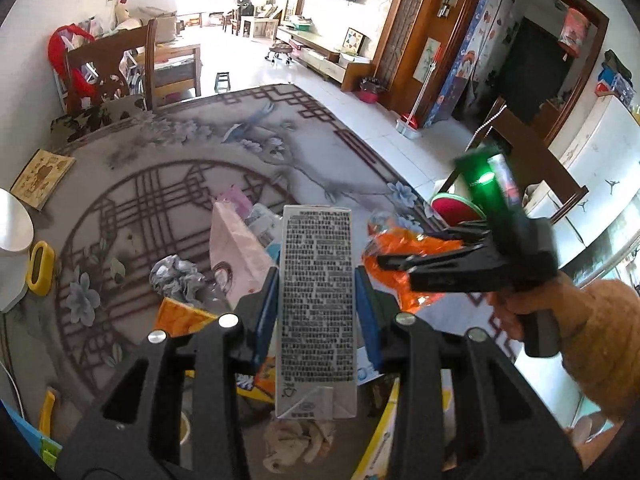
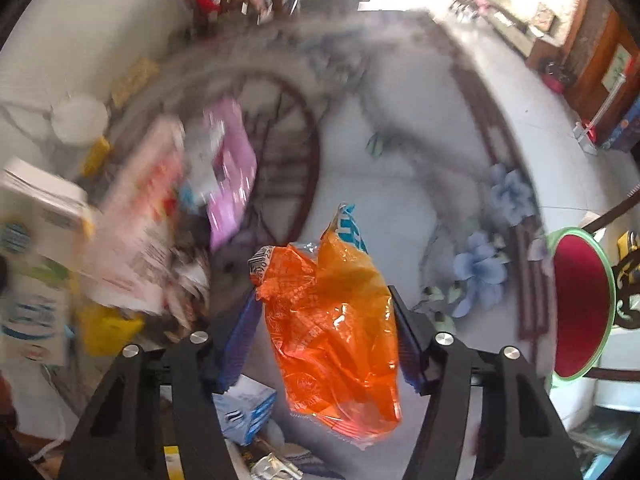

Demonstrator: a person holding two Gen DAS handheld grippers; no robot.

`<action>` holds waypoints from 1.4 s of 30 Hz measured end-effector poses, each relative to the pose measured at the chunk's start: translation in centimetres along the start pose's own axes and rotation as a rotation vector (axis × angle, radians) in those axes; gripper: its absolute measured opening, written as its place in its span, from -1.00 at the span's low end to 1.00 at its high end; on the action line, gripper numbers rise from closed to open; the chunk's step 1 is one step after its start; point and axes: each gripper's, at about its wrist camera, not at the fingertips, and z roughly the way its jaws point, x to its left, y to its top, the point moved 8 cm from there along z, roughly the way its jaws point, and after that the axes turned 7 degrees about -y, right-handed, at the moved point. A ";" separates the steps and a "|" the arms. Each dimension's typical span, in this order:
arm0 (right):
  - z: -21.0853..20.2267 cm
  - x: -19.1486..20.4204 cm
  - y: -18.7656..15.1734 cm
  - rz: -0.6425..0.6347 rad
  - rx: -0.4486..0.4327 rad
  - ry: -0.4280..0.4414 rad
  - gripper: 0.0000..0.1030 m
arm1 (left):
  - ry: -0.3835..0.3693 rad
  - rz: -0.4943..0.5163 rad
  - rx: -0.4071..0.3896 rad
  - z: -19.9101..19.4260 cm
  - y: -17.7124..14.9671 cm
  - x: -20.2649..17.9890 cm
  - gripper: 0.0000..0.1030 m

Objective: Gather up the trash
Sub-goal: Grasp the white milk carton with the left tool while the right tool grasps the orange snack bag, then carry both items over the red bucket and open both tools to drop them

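My left gripper (image 1: 316,280) is shut on a white drink carton (image 1: 318,308) with dense black print, held upright above the table. My right gripper (image 2: 324,312) is shut on a crumpled orange plastic wrapper (image 2: 332,328); it also shows in the left wrist view (image 1: 400,264), just right of the carton. A trash pile lies on the table below: a pink bag (image 1: 236,244), crumpled grey paper (image 1: 176,276), an orange-yellow packet (image 1: 180,316), a blue-white box (image 2: 246,412) and a crumpled tissue (image 1: 300,440).
The table has a grey floral cloth (image 1: 168,184). A yellow object (image 1: 40,268) and a white round thing (image 1: 12,248) sit at its left edge. A wooden chair (image 1: 112,72) stands at the far side. A red round stool (image 2: 580,308) stands at the right.
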 end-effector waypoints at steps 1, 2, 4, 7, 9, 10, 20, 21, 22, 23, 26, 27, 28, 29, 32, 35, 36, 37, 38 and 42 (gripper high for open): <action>-1.0 -0.4 0.4 0.017 -0.025 0.004 0.15 | 0.003 0.004 -0.002 0.1 0.2 -0.2 -0.31; -2.4 -1.1 0.6 0.039 -0.057 0.010 0.15 | 0.007 0.010 -0.005 0.4 0.6 -0.8 -0.30; -4.3 -2.5 1.1 0.073 -0.108 0.017 0.15 | 0.004 0.014 -0.006 0.9 1.1 -1.8 -0.30; -6.5 -4.9 1.4 0.115 -0.153 0.015 0.15 | -0.016 0.025 -0.003 2.4 2.2 -4.0 -0.30; -7.4 -7.3 1.2 0.147 -0.169 0.008 0.15 | -0.034 0.035 0.007 3.9 3.0 -6.1 -0.30; -7.7 -8.7 0.9 0.160 -0.173 -0.001 0.15 | -0.049 0.041 0.013 4.9 3.5 -7.5 -0.30; -5.0 -29.0 -2.0 0.412 -0.114 -0.113 0.16 | -0.157 0.109 0.068 15.2 6.8 -19.3 -0.30; -4.6 -30.1 -2.1 0.418 -0.109 -0.121 0.17 | -0.163 0.124 0.074 16.3 7.1 -20.4 -0.30; -4.0 -31.5 -2.2 0.427 -0.105 -0.132 0.18 | -0.167 0.147 0.084 18.0 7.5 -21.8 -0.30; -3.7 -32.3 -2.4 0.434 -0.103 -0.138 0.21 | -0.167 0.158 0.091 19.2 7.7 -22.5 -0.30; -2.5 -35.2 -3.1 0.488 -0.082 -0.134 0.43 | -0.184 0.181 0.113 22.9 8.6 -24.7 -0.30; -2.2 -36.0 -3.3 0.506 -0.071 -0.135 0.49 | -0.185 0.193 0.123 24.1 9.0 -25.6 -0.30; -2.1 -36.7 -3.6 0.521 -0.066 -0.137 0.50 | -0.188 0.202 0.129 25.1 9.2 -26.1 -0.30; -2.0 -37.5 -3.8 0.535 -0.065 -0.136 0.50 | -0.195 0.211 0.135 26.2 9.6 -26.7 -0.30; -2.9 -39.6 -4.4 0.579 -0.084 -0.156 0.50 | -0.217 0.245 0.157 29.1 10.2 -28.3 -0.30; -3.6 -41.2 -5.2 0.626 -0.101 -0.173 0.52 | -0.232 0.279 0.177 31.5 9.9 -29.5 -0.30; -3.7 -41.5 -5.3 0.635 -0.100 -0.172 0.52 | -0.233 0.287 0.184 32.1 9.7 -29.8 -0.30; -3.8 -41.7 -5.5 0.642 -0.099 -0.175 0.52 | -0.235 0.293 0.190 32.6 9.6 -30.0 -0.30; -4.1 -41.8 -5.8 0.646 -0.102 -0.186 0.52 | -0.235 0.302 0.198 33.4 9.3 -30.3 -0.30; -5.0 -42.3 -6.1 0.655 -0.119 -0.212 0.52 | -0.222 0.338 0.217 35.2 8.3 -31.3 -0.05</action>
